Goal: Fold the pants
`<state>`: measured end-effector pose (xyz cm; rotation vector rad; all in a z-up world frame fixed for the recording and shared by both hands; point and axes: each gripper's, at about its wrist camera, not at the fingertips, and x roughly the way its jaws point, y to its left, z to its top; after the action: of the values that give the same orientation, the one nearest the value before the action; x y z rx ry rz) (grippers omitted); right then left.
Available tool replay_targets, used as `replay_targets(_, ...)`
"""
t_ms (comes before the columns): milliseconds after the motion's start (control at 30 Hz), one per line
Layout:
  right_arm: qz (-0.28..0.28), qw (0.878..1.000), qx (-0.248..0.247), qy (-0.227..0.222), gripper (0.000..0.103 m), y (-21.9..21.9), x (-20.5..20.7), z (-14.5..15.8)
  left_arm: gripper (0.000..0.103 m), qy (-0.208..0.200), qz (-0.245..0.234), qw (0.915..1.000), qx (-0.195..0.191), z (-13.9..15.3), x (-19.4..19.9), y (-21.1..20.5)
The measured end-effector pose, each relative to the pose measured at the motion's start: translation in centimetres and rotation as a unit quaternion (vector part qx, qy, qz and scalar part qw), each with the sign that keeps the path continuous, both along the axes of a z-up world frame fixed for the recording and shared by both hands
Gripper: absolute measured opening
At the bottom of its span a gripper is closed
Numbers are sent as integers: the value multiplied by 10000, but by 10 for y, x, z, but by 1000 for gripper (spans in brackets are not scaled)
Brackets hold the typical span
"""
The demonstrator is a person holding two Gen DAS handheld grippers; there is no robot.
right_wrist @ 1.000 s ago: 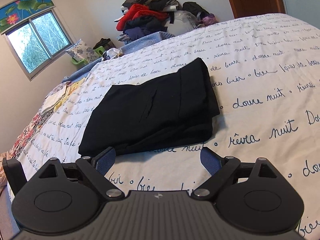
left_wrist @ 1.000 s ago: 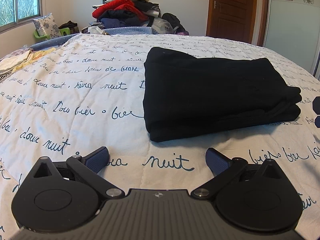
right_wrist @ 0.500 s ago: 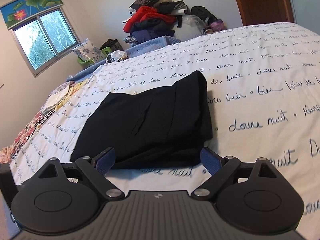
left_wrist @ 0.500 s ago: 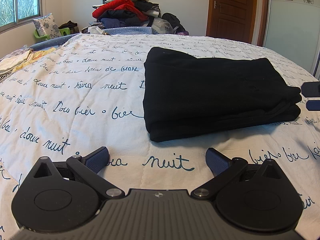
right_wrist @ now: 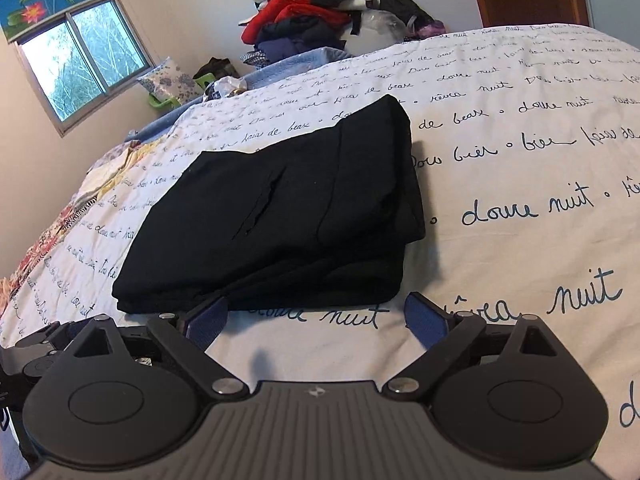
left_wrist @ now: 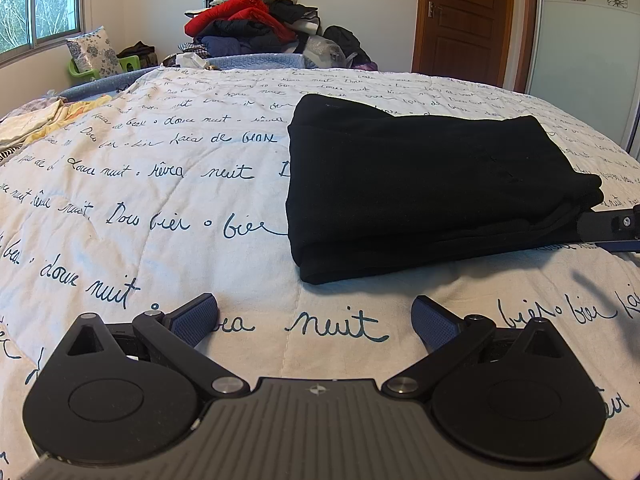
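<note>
Black pants [left_wrist: 424,188] folded in a stack on the bed [left_wrist: 160,200]. Left gripper [left_wrist: 316,316] spread wide, holding nothing. Right gripper [right_wrist: 316,316] spread wide at the stack's edge.

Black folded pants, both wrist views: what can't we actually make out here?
- Underside of the black folded pants and how many layers: hidden by the top layer, both views.
- Right gripper: in the left wrist view the frame's right edge cuts it off; in its own view, contact between its left finger and the pants' near edge is unclear.
- Heap of dark and red clothes behind the script-printed white bedspread: single items too small.
</note>
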<state>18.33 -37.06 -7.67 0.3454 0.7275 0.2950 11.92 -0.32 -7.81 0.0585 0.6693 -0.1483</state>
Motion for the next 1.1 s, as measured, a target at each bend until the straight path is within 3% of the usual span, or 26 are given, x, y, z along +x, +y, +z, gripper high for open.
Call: replay_targets(1100,-54,9996,257,-136,100,-4,2,-7,103,-1,-1,10000,-4,0,0,0)
